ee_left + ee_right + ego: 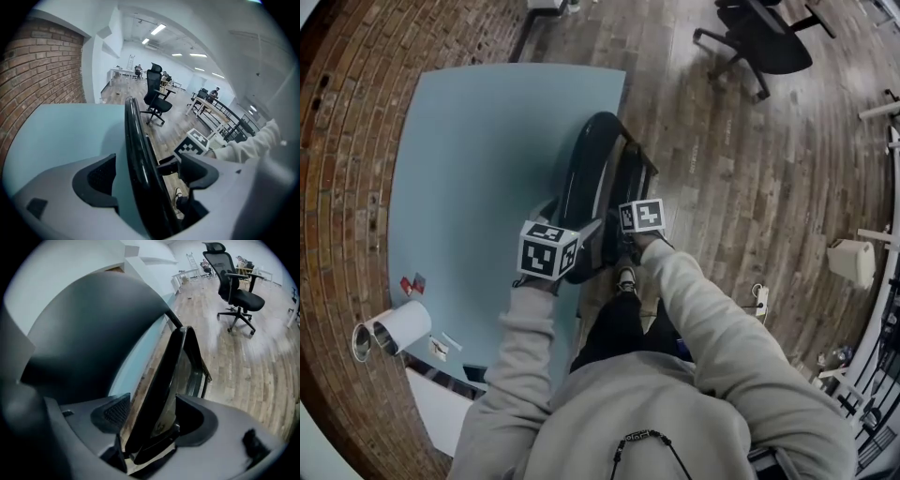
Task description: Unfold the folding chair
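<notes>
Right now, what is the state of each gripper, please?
Left gripper: open, folding chair rim between its jaws.
Right gripper: open, same chair between its jaws.

Pale blue table beside a brick wall, wooden floor to the right
A white cylinder lies at the table's near-left corner. A black office chair stands far off on the floor, with a white container nearer, at the right edge.

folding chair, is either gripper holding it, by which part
Nothing held yet: left gripper stands open astride the back rim of the folding chair, right gripper open astride its seat edge.
</notes>
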Demonstrator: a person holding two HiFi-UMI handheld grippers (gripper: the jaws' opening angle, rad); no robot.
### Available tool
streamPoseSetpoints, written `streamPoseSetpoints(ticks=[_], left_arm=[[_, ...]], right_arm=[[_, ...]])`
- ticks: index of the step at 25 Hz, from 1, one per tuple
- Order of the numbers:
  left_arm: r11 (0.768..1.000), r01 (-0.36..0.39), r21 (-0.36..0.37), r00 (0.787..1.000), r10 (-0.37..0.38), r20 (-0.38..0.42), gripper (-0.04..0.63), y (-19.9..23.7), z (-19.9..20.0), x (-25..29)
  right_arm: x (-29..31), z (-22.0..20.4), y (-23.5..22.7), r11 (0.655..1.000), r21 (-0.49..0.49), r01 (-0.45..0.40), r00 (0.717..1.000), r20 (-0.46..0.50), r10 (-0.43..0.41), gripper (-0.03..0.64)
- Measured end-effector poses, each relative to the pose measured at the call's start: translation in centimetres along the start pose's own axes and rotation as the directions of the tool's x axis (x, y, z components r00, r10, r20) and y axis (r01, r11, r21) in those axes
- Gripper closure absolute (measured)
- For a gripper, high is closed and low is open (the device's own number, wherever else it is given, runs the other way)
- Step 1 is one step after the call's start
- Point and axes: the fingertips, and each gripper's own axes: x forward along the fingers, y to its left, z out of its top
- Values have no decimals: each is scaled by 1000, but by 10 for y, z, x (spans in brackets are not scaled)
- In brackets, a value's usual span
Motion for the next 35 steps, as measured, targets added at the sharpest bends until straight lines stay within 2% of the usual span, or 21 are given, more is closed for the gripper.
streamPoseSetpoints(ticks=[5,7,9,11,12,13,14,16,18,21,24,28,32,35], left_arm=[[1000,12,6,993,-11,-118,173,-7,-19,19],[1000,31,1,988,-30,-151,173,-11,-20,24],[996,30,79,973,-11,-231,176,-14,-25,28],[982,15,190,949,46,-313,183,-13,-31,30],[976,7,216,940,67,-333,186,-10,-32,29],[975,-2,222,936,80,-342,212,-8,-33,29],[975,-11,220,935,88,-345,267,-4,-32,28],[981,-15,194,936,83,-343,423,-1,-32,28],[987,-13,157,940,65,-334,454,-1,-32,29],[993,-12,117,944,50,-325,483,-4,-29,29],[993,-11,116,946,47,-321,488,-13,-26,31],[991,-9,131,949,50,-311,488,-25,-22,33],[984,-34,176,936,93,-340,488,-26,-22,28],[990,4,141,937,45,-347,488,-35,-24,31]], right_arm=[[23,1,-20,994,51,98,995,5,-98,331],[28,-2,-19,993,71,96,995,-10,-96,330],[34,-1,-15,995,41,90,996,-5,-90,331],[48,-5,-13,996,-9,94,995,-22,-94,331],[57,-10,-15,994,-28,103,994,-39,-104,331],[64,-16,-15,994,-33,107,992,-59,-108,331],[70,-22,-14,995,-23,95,992,-77,-96,333],[76,-28,-10,998,4,65,992,-104,-64,376],[74,-31,-12,996,-1,86,986,-142,-85,389],[66,-33,-17,988,-5,154,971,-183,-152,436],[60,-33,-23,983,34,181,970,-173,-173,457],[53,-35,-27,985,43,165,972,-174,-156,459],[43,-39,-34,989,74,128,978,-173,-114,468],[23,-45,-51,992,109,70,985,-167,-51,476]])
